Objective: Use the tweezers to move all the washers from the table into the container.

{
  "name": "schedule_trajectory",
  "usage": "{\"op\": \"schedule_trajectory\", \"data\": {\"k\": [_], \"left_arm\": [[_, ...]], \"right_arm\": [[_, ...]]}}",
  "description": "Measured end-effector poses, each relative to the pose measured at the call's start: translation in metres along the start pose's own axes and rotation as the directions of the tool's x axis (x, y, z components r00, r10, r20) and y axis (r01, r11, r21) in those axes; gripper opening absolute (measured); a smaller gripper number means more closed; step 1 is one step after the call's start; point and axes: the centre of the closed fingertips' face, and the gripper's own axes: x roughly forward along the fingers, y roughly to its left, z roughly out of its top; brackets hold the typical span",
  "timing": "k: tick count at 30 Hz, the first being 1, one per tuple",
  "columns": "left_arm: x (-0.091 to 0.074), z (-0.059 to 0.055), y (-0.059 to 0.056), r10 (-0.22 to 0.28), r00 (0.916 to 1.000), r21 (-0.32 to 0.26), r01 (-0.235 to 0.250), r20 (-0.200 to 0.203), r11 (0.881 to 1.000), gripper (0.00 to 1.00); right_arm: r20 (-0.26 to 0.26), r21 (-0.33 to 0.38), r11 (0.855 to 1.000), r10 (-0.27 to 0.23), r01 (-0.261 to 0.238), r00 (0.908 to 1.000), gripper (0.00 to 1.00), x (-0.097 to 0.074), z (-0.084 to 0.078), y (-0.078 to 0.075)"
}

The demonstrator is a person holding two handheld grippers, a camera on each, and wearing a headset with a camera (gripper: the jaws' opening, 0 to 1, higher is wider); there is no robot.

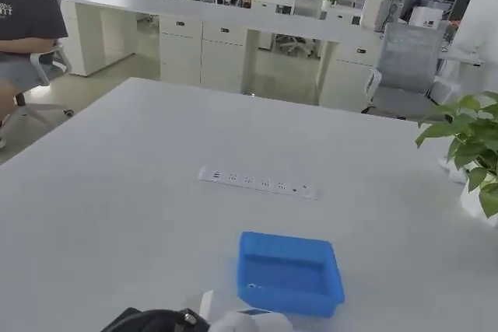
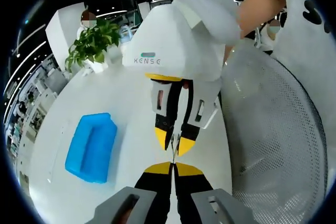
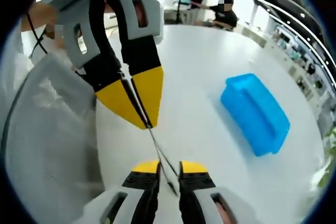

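Thin metal tweezers (image 3: 157,148) run between my two grippers, which face each other tip to tip above the white table (image 1: 117,192). My left gripper (image 3: 143,119) comes in from the top of the right gripper view, its yellow tips shut on the tweezers' upper part. The lower end of the tweezers lies between the narrowly set jaws of my right gripper (image 3: 170,167). The left gripper view shows my left gripper (image 2: 173,165) shut, my right gripper (image 2: 174,144) just beyond it and a sliver of the tweezers (image 2: 172,153). A blue container (image 1: 289,274) (image 2: 92,148) (image 3: 257,111) rests on the table nearby.
A white power strip (image 1: 257,182) lies mid-table beyond the container. A potted plant (image 1: 471,145) stands at the right edge. A grey mesh chair back (image 2: 273,129) is close behind the grippers. Desks and seated people fill the room behind.
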Motion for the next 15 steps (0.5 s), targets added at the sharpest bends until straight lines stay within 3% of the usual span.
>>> {"op": "schedule_trajectory", "data": {"k": [3, 6, 8, 10, 13, 15], "left_arm": [[0.005, -0.012, 0.0, -0.005, 0.9998, -0.006, 0.005, -0.019, 1.0, 0.0], [0.014, -0.028, -0.001, -0.014, 0.9985, -0.031, 0.012, -0.053, 0.999, 0.0], [0.019, -0.033, -0.001, -0.008, 0.998, -0.025, 0.007, -0.063, 1.0, 0.0], [0.022, -0.04, -0.003, -0.022, 0.996, -0.037, 0.019, -0.087, 0.999, 0.0], [0.027, -0.049, -0.004, -0.011, 0.994, -0.048, 0.006, -0.109, 0.999, 0.0], [0.031, -0.056, -0.005, -0.002, 0.9925, -0.047, -0.004, -0.122, 0.999, 0.0]], "right_arm": [[0.028, 0.089, 0.995, -0.046, 0.044, 0.9985, 0.15, -0.011, -0.002, -0.005], [0.06, 0.198, 0.976, -0.103, 0.089, 0.9929, 0.16, -0.026, -0.005, -0.008], [0.087, 0.288, 0.952, -0.134, 0.104, 0.9871, 0.17, -0.038, -0.009, -0.007], [0.07, 0.35, 0.928, -0.16, 0.126, 0.9846, 0.18, -0.046, -0.02, -0.008], [0.047, 0.41, 0.896, -0.209, 0.172, 0.9767, 0.21, -0.058, -0.033, -0.007], [0.051, 0.44, 0.88, -0.221, 0.177, 0.9739, 0.22, -0.063, -0.036, -0.006]]}}
